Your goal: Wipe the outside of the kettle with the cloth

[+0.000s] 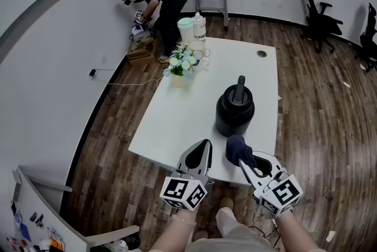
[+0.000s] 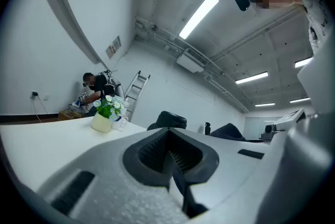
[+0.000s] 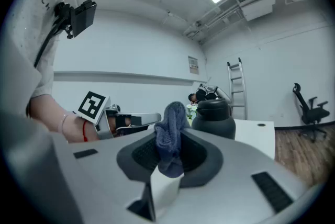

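- Dark blue cloth (image 1: 238,149) sits bunched between the jaws of our right gripper (image 1: 244,162), which clamp it firmly, so the pick-up of the cloth is done.
- We see the black kettle (image 1: 235,106) standing upright on the white tabletop (image 1: 188,115), a little right of centre in the head view, with its handle on top.
- In the head view the cloth hangs just below the kettle's base in the frame. In the right gripper view the kettle stands beyond the cloth with a gap showing, so we judge that the two are not yet touching.
- Our left gripper (image 1: 205,145) has its jaws pressed together with nothing between them. It sits at the near edge of the tabletop, lower centre of the head view, apart from the kettle.
- We judge the task to be at its start. The cloth is in hand and brought near, but the whole outside of the kettle is left to wipe, and nothing steadies the kettle so far.
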A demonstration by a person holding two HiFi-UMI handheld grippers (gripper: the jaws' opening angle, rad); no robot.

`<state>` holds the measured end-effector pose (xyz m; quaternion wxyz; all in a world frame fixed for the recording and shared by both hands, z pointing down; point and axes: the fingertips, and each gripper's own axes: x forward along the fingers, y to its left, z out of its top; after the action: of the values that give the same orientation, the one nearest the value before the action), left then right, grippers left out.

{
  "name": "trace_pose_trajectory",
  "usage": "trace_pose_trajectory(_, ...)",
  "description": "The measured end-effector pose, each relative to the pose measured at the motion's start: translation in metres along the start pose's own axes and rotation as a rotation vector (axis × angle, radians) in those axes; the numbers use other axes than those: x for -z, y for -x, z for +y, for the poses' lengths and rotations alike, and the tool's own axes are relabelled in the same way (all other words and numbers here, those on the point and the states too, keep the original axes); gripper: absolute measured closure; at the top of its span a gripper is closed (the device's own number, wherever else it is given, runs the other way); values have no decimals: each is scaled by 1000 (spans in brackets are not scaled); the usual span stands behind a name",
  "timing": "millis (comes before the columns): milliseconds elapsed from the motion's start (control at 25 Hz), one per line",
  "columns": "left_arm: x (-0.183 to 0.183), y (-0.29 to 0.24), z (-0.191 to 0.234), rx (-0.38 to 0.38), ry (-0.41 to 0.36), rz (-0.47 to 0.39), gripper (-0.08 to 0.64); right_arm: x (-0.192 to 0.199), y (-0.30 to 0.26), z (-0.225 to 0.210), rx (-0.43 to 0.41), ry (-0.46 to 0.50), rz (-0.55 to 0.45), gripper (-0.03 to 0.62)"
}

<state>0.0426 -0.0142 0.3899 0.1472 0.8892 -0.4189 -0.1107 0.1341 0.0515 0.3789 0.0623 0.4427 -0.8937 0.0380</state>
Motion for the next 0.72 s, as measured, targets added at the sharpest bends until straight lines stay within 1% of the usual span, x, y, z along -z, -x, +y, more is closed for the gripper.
trace_pose_trajectory(160,4,-9,0,-11,-8,16,555,-10,-13,6,-97,71,-8,537)
trace_pose_trajectory(200,4,-13,-1,-10,-10,14,554,-18,-14,7,-122,84,-35,537)
trace_pose_trajectory(240,3,-17,-2,-10,-12,4,555,-30,-14,8,-161,95,-83,537)
trace_pose_trajectory(320,-6,-24,-4,-10,-14,-39,554,-51,-15,5,-248,126,-168,537)
trace_pose_trajectory(360,-8,-28,-6,-8,-10,-57,555,-52,-20,-7,-251,144,-170,537)
trace_pose_trajectory(400,-5,-34,-8,0,-5,-61,555,-46,-28,-24,-214,150,-150,537)
trace_pose_trajectory(440,1,-42,-13,20,-5,-54,555,-38,-35,-44,-152,141,-125,537)
trace_pose_trajectory(520,15,-59,-25,80,-29,-36,555,-24,-45,-76,-32,108,-93,537)
trace_pose_trajectory(560,20,-65,-28,103,-36,-31,554,-17,-48,-86,11,97,-83,537)
trace_pose_trajectory(640,35,-69,-29,124,-22,-15,555,1,-51,-97,71,64,-53,537)
trace_pose_trajectory(720,55,-68,-27,124,10,23,555,21,-53,-102,119,0,-12,537)
